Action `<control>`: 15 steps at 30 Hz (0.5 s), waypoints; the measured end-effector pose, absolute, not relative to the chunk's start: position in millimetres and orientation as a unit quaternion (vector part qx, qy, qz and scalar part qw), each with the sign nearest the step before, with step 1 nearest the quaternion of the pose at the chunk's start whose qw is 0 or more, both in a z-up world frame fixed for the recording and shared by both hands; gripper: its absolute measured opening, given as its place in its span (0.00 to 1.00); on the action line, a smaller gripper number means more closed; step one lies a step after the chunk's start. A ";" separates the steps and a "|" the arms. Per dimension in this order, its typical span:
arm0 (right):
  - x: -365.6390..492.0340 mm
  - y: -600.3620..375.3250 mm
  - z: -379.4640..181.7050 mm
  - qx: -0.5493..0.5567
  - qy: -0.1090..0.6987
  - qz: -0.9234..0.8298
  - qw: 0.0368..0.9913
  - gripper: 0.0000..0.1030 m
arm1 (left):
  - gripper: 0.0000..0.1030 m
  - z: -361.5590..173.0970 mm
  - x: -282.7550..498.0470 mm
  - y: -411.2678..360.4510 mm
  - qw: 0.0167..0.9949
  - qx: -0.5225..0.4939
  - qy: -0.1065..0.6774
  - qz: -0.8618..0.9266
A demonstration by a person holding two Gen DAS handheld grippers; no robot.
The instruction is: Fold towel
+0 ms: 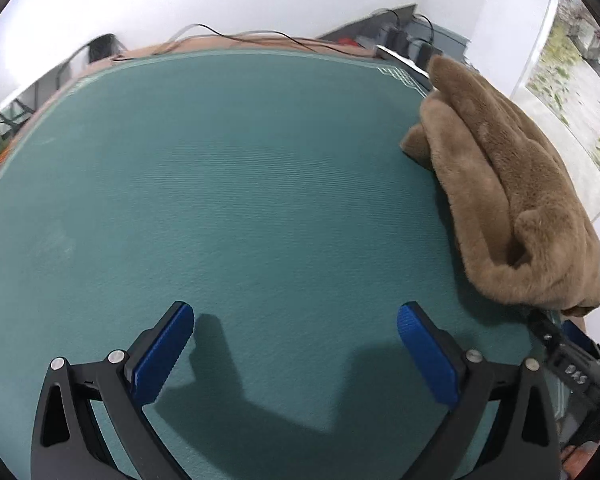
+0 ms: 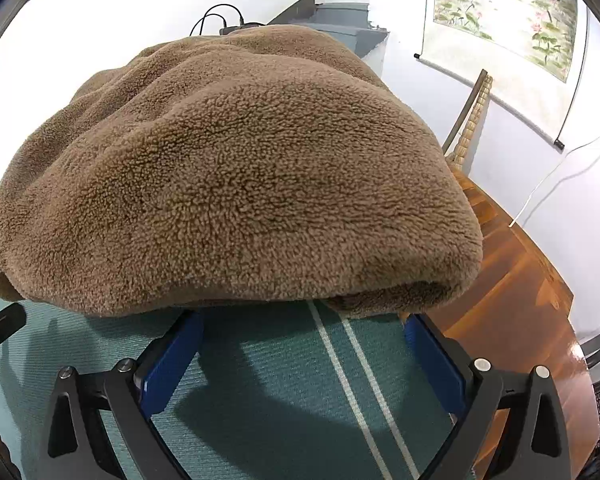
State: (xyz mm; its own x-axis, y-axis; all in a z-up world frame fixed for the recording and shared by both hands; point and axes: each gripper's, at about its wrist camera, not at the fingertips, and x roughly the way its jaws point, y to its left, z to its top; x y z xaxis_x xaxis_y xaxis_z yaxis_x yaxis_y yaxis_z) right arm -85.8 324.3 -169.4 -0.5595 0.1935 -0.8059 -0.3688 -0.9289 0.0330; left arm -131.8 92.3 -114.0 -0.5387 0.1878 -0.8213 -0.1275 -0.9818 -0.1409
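A fluffy brown towel (image 1: 500, 184) lies bunched in a long heap on the right side of the teal mat (image 1: 228, 184). My left gripper (image 1: 296, 316) is open over bare mat, well left of the towel, nothing between its blue pads. In the right wrist view the towel (image 2: 236, 176) fills most of the frame as a folded mound. My right gripper (image 2: 304, 324) is open at its near edge, the fingertips just under the overhanging fold, nothing pinched. The right gripper's black body (image 1: 568, 356) shows at the left view's right edge, below the towel.
The teal mat (image 2: 268, 392) with white stripes covers a wooden table (image 2: 512, 320). Cables (image 1: 236, 38) and dark devices sit at the far edge. A scroll painting (image 2: 504, 12) hangs on the white wall, with a broom (image 2: 472, 120) leaning below it.
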 end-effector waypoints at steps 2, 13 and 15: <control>-68.0 319.7 -150.4 -0.413 0.115 0.893 0.140 0.99 | 0.99 -117.0 -126.1 86.6 0.087 -0.481 -0.040 0.872; -21.1 277.6 -33.4 -0.216 0.025 0.973 0.074 0.99 | 0.99 -91.5 -75.1 101.3 0.132 -0.454 -0.036 0.880; -49.3 276.1 -34.3 -0.225 0.019 0.971 0.078 0.99 | 0.99 -92.0 -73.5 100.4 0.125 -0.456 -0.035 0.881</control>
